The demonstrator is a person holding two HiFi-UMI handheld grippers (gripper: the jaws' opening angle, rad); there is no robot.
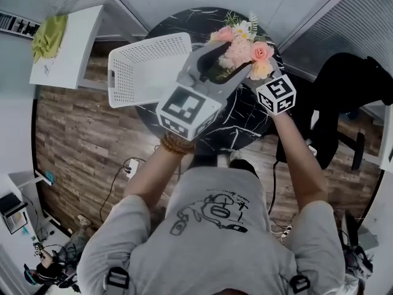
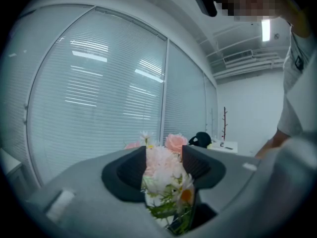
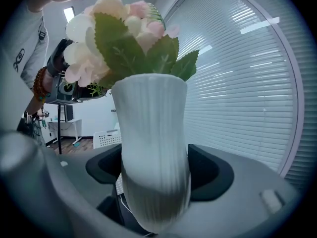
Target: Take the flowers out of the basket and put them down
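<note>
A bunch of pink and cream flowers (image 1: 245, 45) stands in a white ribbed vase (image 3: 153, 133), held up over the round black marble table (image 1: 245, 121). My right gripper (image 3: 154, 170) is shut on the vase's lower body, with a pad against each side. My left gripper (image 2: 164, 170) is closed around the blossoms and green stems (image 2: 166, 177), which fill the gap between its pads. In the head view the left gripper (image 1: 230, 57) reaches in from the left and the right gripper (image 1: 258, 75) from the right. The white perforated basket (image 1: 147, 66) lies to the left, apart from the flowers.
The basket overhangs the table's left edge. A white desk (image 1: 67, 54) with a yellow-green cloth (image 1: 49, 32) stands at the far left. A black chair (image 1: 350, 97) is at the right. Cables (image 1: 123, 177) lie on the wooden floor. Window blinds (image 2: 99, 98) are behind the table.
</note>
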